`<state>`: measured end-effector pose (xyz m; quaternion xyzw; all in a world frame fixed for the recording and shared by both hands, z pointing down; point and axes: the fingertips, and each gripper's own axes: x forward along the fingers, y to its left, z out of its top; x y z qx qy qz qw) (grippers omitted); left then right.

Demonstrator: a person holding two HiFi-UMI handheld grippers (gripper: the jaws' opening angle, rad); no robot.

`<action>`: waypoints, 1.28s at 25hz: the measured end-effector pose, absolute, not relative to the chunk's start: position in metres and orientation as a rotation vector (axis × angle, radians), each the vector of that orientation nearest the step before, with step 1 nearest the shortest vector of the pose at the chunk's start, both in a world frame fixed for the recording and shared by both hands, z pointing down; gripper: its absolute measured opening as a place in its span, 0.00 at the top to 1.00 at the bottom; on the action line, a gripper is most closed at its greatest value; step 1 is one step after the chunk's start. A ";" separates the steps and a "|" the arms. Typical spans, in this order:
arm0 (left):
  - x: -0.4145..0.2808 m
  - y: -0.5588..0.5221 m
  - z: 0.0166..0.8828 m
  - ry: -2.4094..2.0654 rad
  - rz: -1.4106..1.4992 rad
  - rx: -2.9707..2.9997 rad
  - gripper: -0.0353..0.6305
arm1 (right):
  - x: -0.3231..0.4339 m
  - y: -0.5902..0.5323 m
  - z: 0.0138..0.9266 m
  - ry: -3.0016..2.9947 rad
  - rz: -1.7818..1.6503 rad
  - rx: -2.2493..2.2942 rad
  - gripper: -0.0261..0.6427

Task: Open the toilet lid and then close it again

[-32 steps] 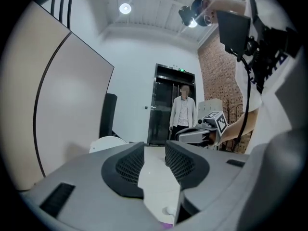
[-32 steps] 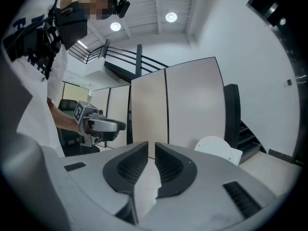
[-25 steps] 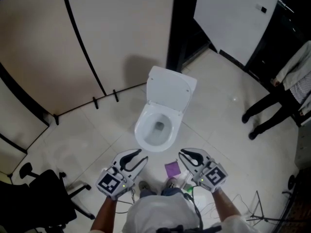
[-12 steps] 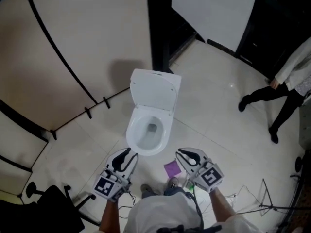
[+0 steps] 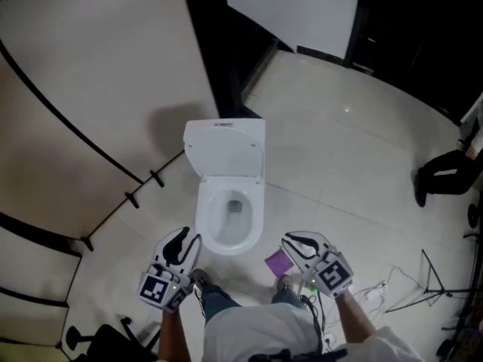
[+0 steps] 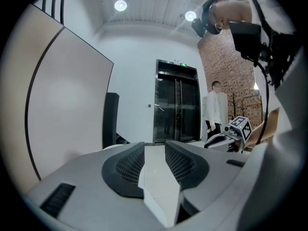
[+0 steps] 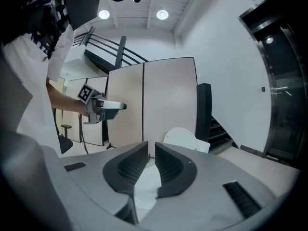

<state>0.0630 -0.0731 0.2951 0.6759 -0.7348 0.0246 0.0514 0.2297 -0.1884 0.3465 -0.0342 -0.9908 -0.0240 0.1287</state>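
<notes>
**Inspector:** Head view. Where is the toilet?

**Assistant:** The toilet [image 5: 202, 219] stands on the floor [image 5: 339, 157] close to the partition [image 5: 90, 74]. The lid [image 5: 224, 153] is raised and upright at the back, and the bowl is exposed. Neither gripper touches it.

**Inspector:** And the grippers?

**Assistant:** The left gripper [image 5: 190, 237] is just beside the bowl's front left. The right gripper [image 5: 290, 243] is off the front right, over a purple sheet [image 5: 278, 262] lying on the floor. Both are apart from the toilet.

**Inspector:** Left gripper view.

**Assistant:** The jaws are released, with a clear gap and only floor showing between them. Beyond them are dark glass doors [image 6: 176, 102] and a bystander [image 6: 215, 110] in white. The right gripper shows at the right edge.

**Inspector:** Right gripper view.

**Assistant:** The jaws are nearly together, but a narrow gap shows and they grasp nothing. Pale floor or bowl shows through the gap, and I cannot tell which. The raised lid appears just past the right jaw, in front of the partition. The left gripper shows at the left, level, held in a hand.
</notes>
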 end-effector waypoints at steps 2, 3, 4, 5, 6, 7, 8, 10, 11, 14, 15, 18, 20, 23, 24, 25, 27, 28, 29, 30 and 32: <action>0.033 -0.075 0.304 -2.180 0.128 2.119 0.76 | 0.209 -0.184 0.352 -2.885 -0.043 -0.034 0.89; 0.015 -0.074 0.309 -2.147 0.160 2.156 0.76 | 0.196 -0.180 0.354 -2.890 -0.024 0.010 0.89; -0.005 -0.073 0.315 -2.113 0.191 2.194 0.76 | 0.181 -0.177 0.356 -2.895 -0.001 0.060 0.89; -0.025 -0.071 0.320 -2.079 0.214 2.230 0.76 | 0.167 -0.174 0.358 -2.897 0.021 0.115 0.89; -0.044 -0.069 0.325 -2.045 0.229 2.263 0.76 | 0.152 -0.173 0.360 -2.893 0.042 0.173 0.89; -0.064 -0.066 0.329 -2.007 0.244 2.293 0.76 | 0.138 -0.171 0.360 -2.884 0.062 0.236 0.89; -0.082 -0.063 0.332 -1.962 0.267 2.324 0.76 | 0.124 -0.170 0.360 -2.873 0.084 0.303 0.89; -0.116 -0.058 0.336 -1.859 0.331 2.390 0.76 | 0.096 -0.166 0.359 -2.855 0.113 0.430 0.89; -0.132 -0.056 0.339 -1.810 0.359 2.419 0.76 | 0.083 -0.163 0.358 -2.846 0.113 0.481 0.89; -0.171 -0.056 0.348 -1.706 0.378 2.481 0.76 | 0.051 -0.158 0.359 -2.804 0.077 0.571 0.89; -0.181 -0.060 0.351 -1.679 0.371 2.495 0.76 | 0.043 -0.159 0.359 -2.789 0.060 0.585 0.89; -0.205 -0.077 0.365 -1.613 0.369 2.509 0.76 | 0.029 -0.175 0.360 -2.760 0.032 0.600 0.89; -0.217 -0.095 0.375 -1.584 0.361 2.502 0.76 | 0.026 -0.196 0.365 -2.732 0.027 0.586 0.89; -0.233 -0.132 0.394 -1.554 0.351 2.487 0.75 | 0.018 -0.242 0.384 -2.670 -0.005 0.523 0.87; -0.239 -0.146 0.402 -1.550 0.361 2.483 0.75 | 0.014 -0.259 0.391 -2.651 -0.014 0.502 0.83; -0.246 -0.162 0.409 -1.550 0.376 2.480 0.75 | 0.009 -0.276 0.398 -2.634 -0.015 0.483 0.78; -0.260 -0.196 0.421 -1.553 0.411 2.481 0.75 | -0.004 -0.309 0.410 -2.610 -0.028 0.437 0.71; -0.265 -0.213 0.426 -1.550 0.430 2.483 0.75 | -0.011 -0.326 0.416 -2.601 -0.043 0.412 0.69; -0.269 -0.231 0.432 -1.540 0.450 2.487 0.72 | -0.018 -0.344 0.421 -2.591 -0.054 0.393 0.67; -0.271 -0.246 0.438 -1.523 0.472 2.492 0.68 | -0.025 -0.361 0.425 -2.582 -0.056 0.381 0.66; -0.273 -0.271 0.451 -1.476 0.535 2.504 0.65 | -0.041 -0.390 0.434 -2.566 -0.045 0.357 0.65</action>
